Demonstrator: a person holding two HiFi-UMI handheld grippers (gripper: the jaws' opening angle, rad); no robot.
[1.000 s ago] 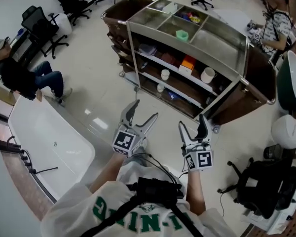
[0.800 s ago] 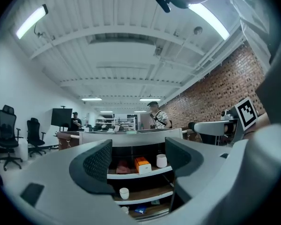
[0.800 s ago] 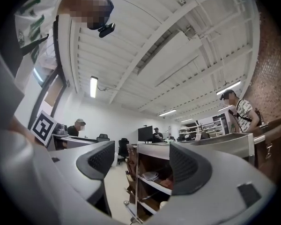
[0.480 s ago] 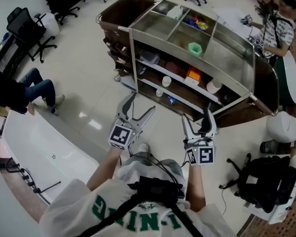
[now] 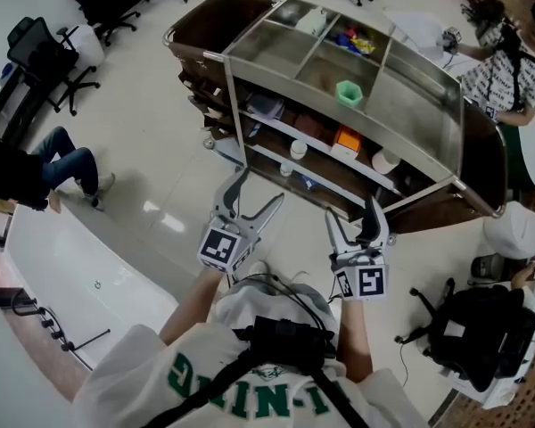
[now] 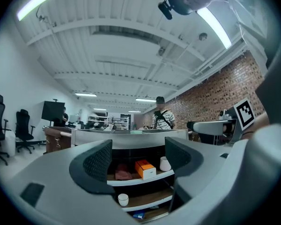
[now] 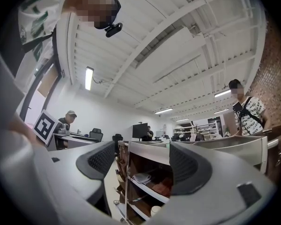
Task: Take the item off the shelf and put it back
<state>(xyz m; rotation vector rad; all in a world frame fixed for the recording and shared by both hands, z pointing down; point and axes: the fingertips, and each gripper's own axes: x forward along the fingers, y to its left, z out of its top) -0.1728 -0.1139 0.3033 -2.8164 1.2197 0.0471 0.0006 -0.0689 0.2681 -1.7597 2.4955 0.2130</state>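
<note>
Gaping wide and empty, left claw (image 5: pixel 259 189) and right claw (image 5: pixel 352 211) face the steel shelf cart (image 5: pixel 235 114); its small orange box (image 5: pixel 343 138) lies straight ahead of the left, well apart.

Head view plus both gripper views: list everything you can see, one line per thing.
cart: one, steel with brown ends, ahead of the person
green cup: one, green, cart's top tray
orange box: one, orange, upper shelf
white cups: at least two, white, cart shelves
office chairs: several, black, far left
bystanders: two, one seated left, one standing right
bag: one, black, floor at right
left gripper: grey, jaws apart, empty
right gripper: grey, jaws apart, empty
</note>
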